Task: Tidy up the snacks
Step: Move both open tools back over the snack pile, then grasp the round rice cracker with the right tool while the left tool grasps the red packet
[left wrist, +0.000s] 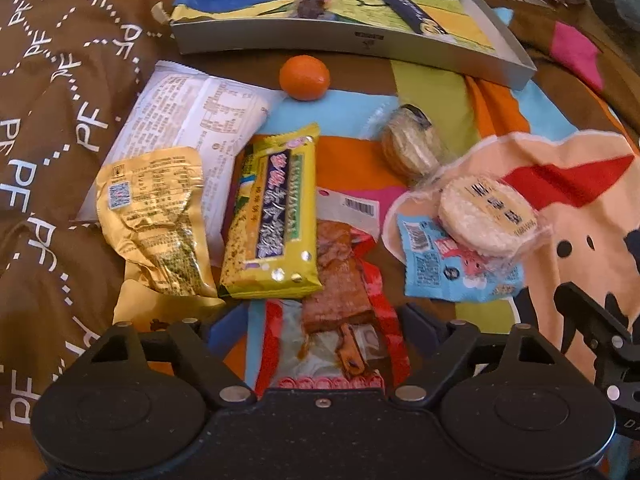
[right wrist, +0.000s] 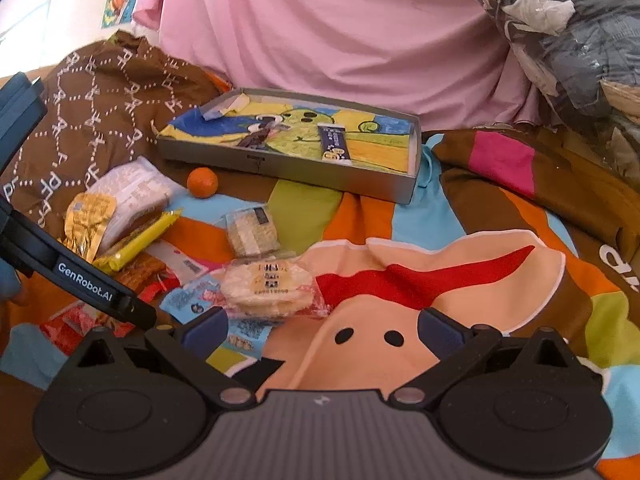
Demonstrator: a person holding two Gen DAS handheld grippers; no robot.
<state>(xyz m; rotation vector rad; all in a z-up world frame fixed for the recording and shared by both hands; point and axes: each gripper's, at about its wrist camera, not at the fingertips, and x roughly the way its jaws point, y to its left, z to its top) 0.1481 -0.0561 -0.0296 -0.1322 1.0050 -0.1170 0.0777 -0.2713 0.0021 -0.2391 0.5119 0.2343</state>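
Both fingers spread, empty, left fingers [left wrist: 320,320] over red packet [left wrist: 340,304], right fingers [right wrist: 322,330] beside rice crackers [right wrist: 266,286].

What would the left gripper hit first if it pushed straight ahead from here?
Probably the red packet, which lies between the open fingers of the left gripper. Just past it sits the yellow bar. Height above the bedding is hard to judge.

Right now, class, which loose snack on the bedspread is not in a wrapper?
The small orange fruit, lying just in front of the grey tray; every other loose snack is packeted.
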